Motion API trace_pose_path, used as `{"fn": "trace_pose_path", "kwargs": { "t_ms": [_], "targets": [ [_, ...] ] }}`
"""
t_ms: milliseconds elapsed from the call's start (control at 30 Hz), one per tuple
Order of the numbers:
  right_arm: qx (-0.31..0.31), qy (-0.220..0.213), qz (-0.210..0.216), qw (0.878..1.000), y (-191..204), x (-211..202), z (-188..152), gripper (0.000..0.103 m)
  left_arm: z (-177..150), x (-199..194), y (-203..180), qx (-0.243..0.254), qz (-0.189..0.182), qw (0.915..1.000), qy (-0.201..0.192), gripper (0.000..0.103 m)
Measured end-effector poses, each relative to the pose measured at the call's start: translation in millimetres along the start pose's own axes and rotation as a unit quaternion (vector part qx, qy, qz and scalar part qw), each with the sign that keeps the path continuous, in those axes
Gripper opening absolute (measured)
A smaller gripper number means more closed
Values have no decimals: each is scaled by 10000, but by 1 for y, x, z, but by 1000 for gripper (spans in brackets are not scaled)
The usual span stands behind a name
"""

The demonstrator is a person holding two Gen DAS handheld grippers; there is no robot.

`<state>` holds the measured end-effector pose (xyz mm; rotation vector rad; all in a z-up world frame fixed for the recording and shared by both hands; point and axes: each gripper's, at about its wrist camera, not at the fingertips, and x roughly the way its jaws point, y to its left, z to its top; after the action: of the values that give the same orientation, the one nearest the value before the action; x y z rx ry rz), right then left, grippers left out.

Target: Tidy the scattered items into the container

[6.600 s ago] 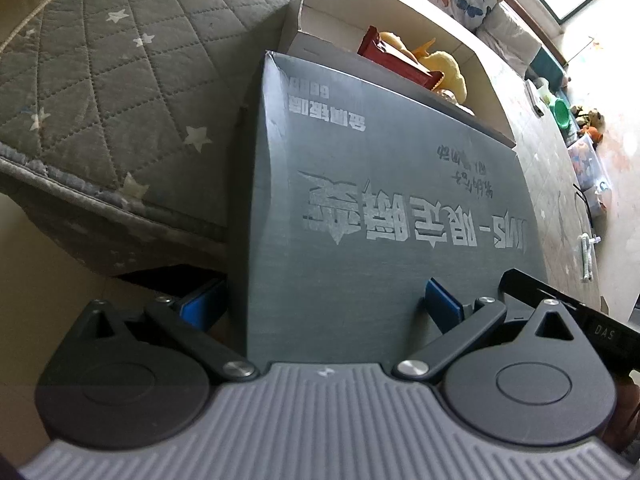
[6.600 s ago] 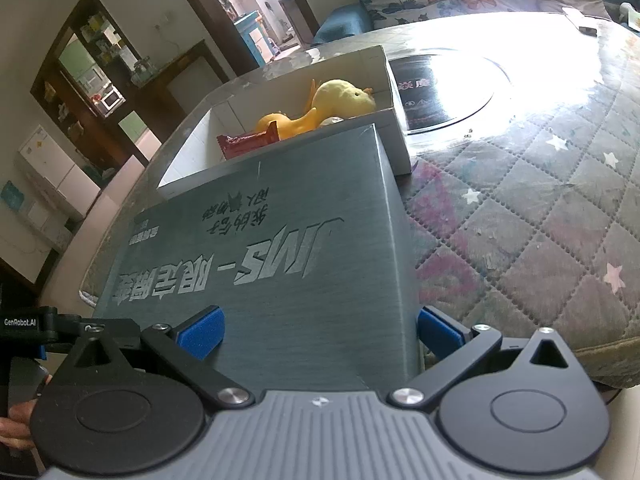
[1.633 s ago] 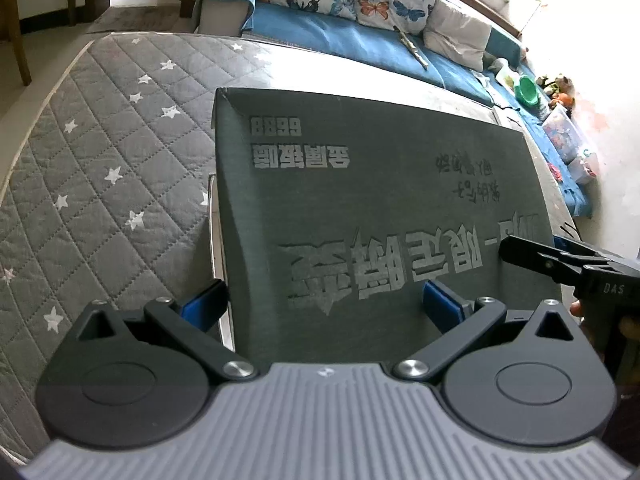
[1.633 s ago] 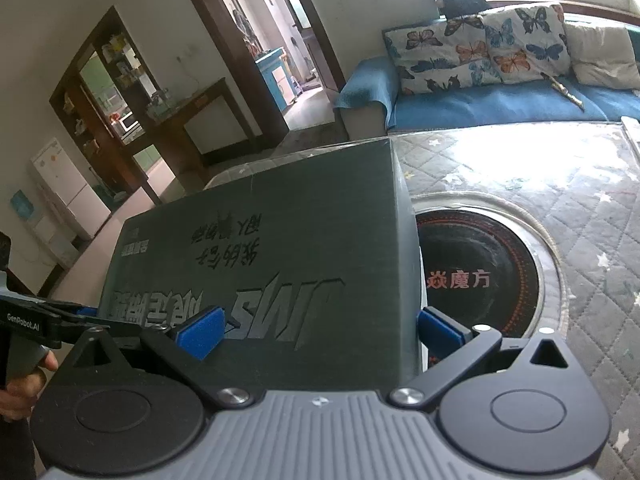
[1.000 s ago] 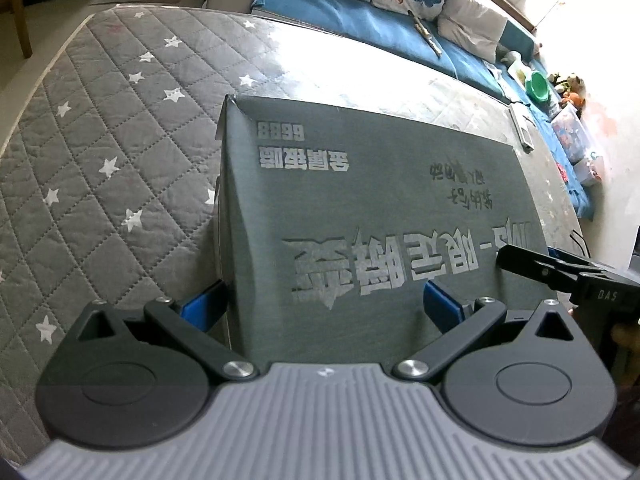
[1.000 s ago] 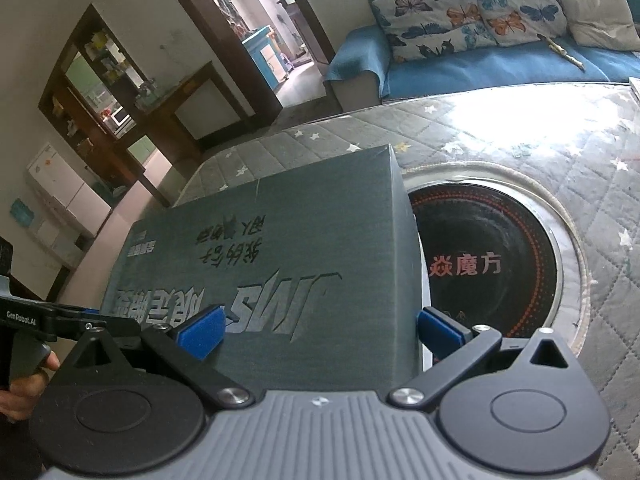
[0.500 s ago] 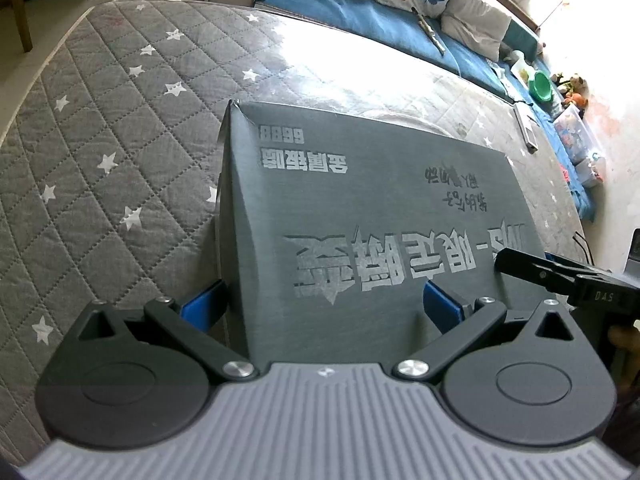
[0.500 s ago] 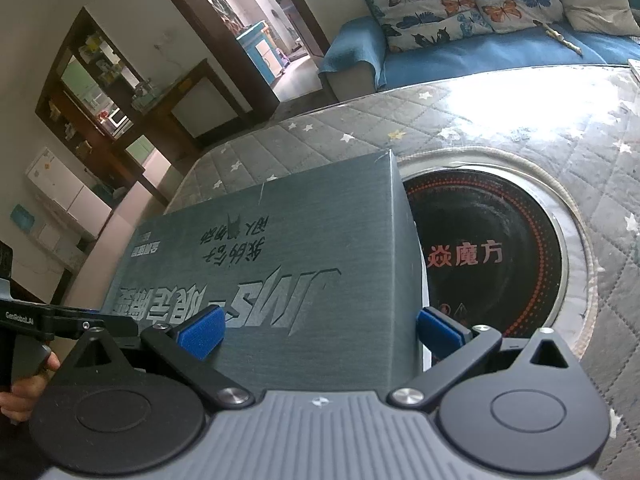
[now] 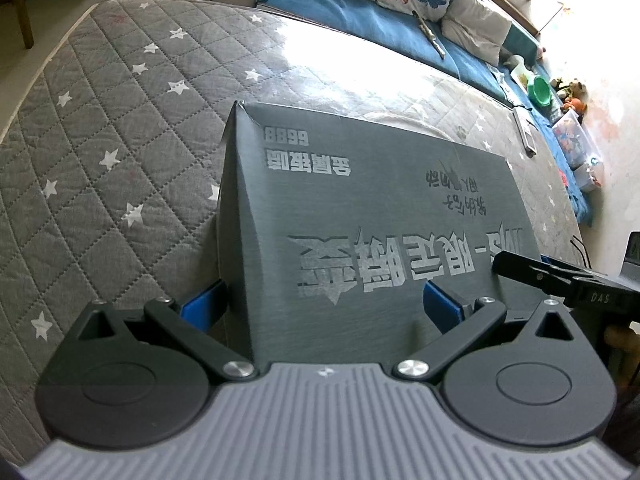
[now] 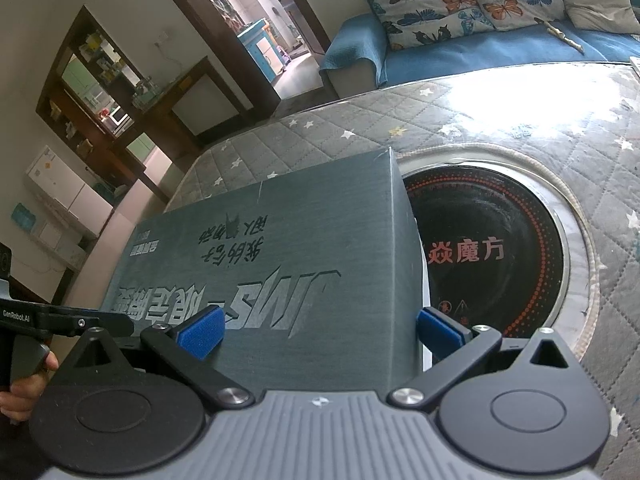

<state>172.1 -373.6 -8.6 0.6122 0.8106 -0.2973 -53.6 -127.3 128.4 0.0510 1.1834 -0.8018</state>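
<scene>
A dark grey box lid [image 9: 360, 208] with silver lettering lies flat over the white box [image 10: 425, 300], of which only a thin strip of wall shows at the lid's right side. The box's contents are hidden. My left gripper [image 9: 320, 308] is open and straddles the lid's near left corner, one blue pad beside the side wall and one over the top. At the near right corner of the lid [image 10: 280, 248], my right gripper [image 10: 320, 332] is open in the same way. Each gripper also appears at the edge of the other's view.
The box stands on a table with a grey quilted star cloth [image 9: 100, 140]. A round black hotplate [image 10: 492, 252] is set into the table right of the box. A blue sofa [image 10: 480, 44] with butterfly cushions runs behind. A remote [image 9: 526, 136] lies far right.
Earlier the box stood open with a yellow toy and a red pack showing. The lid has since moved forward over it and come down, settling a little lower in the last second.
</scene>
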Motion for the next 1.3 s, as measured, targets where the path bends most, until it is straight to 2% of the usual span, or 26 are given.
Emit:
{"fn": "trace_pose_path", "kwargs": {
  "t_ms": [1300],
  "targets": [
    [-139,53,-159,9998,0,7,-7,103,-3,27,-10,-53,97,9998,136,103]
  ]
}}
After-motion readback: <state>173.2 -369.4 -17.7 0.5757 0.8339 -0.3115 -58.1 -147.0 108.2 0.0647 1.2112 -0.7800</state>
